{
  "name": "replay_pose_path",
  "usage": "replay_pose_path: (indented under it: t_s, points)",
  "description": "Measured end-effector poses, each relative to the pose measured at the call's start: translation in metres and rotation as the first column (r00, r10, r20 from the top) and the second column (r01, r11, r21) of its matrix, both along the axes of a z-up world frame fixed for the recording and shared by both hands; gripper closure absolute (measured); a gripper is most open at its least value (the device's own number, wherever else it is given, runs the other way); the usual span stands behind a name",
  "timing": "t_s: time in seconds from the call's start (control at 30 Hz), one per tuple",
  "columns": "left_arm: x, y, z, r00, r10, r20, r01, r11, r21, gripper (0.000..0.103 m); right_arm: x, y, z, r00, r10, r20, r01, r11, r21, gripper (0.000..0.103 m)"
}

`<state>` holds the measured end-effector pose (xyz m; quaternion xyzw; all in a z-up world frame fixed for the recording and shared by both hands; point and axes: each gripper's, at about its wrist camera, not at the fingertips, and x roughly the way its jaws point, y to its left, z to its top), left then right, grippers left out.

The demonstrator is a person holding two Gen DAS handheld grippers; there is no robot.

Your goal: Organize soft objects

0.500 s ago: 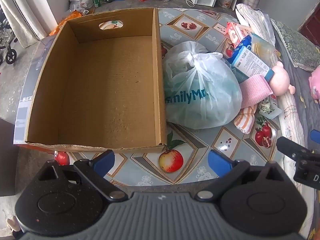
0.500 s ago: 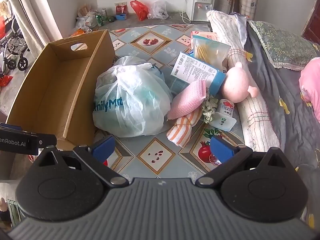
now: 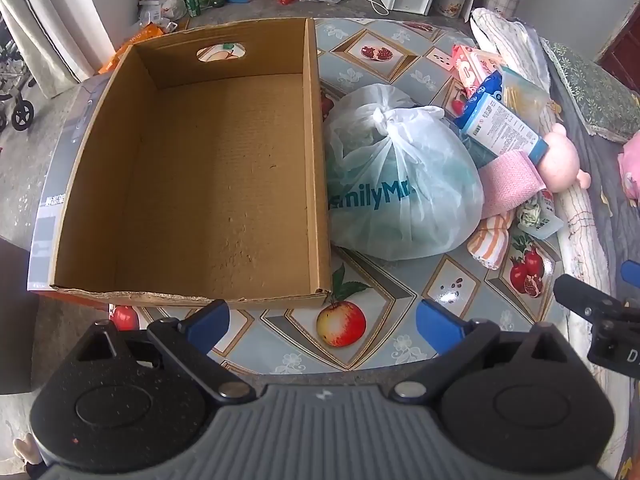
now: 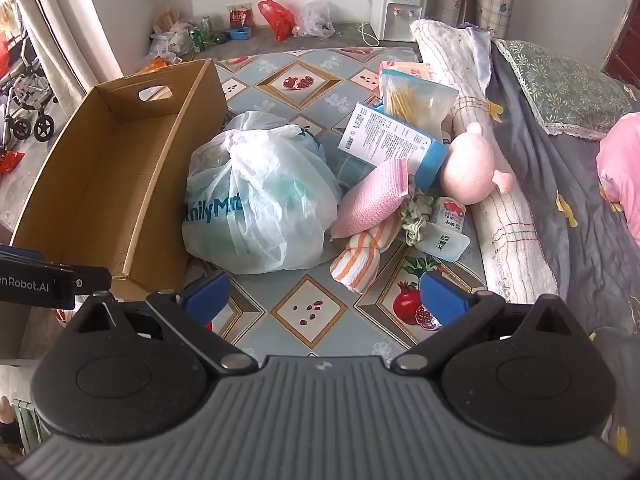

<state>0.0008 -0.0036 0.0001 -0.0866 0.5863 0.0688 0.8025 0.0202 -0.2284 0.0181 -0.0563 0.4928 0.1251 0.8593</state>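
Observation:
An empty cardboard box [image 3: 192, 184] [image 4: 100, 184] stands on the fruit-patterned mat. Right of it lies a tied white plastic bag [image 3: 400, 192] [image 4: 260, 200]. Beyond the bag lie a pink cloth [image 4: 372, 196] [image 3: 508, 180], an orange-striped towel [image 4: 360, 256] [image 3: 492, 240], a pink plush toy [image 4: 472, 168] [image 3: 560, 160] and a blue-and-white packet [image 4: 392, 140] [image 3: 500, 124]. My left gripper [image 3: 322, 322] is open and empty, near the box's front edge. My right gripper [image 4: 324, 294] is open and empty, in front of the striped towel.
A small white pack [image 4: 444, 232] and a bag of yellow sticks [image 4: 412, 96] lie in the pile. A rolled blanket [image 4: 500, 200] and grey bedding [image 4: 580, 184] border the right. A water dispenser [image 4: 400, 8] and floor clutter [image 4: 200, 36] stand at the back.
Both views have shifted very slightly. Nothing has been taken hold of or moved.

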Motion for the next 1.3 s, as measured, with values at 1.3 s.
replay_pose_path:
  t_s: [1.3]
  points:
    - [0.01,0.013,-0.007,1.0,0.013,-0.017,-0.013,1.0,-0.013,0.003,0.013,0.017,-0.009,1.0,0.01,-0.02,-0.01,1.0,-0.023,0.001]
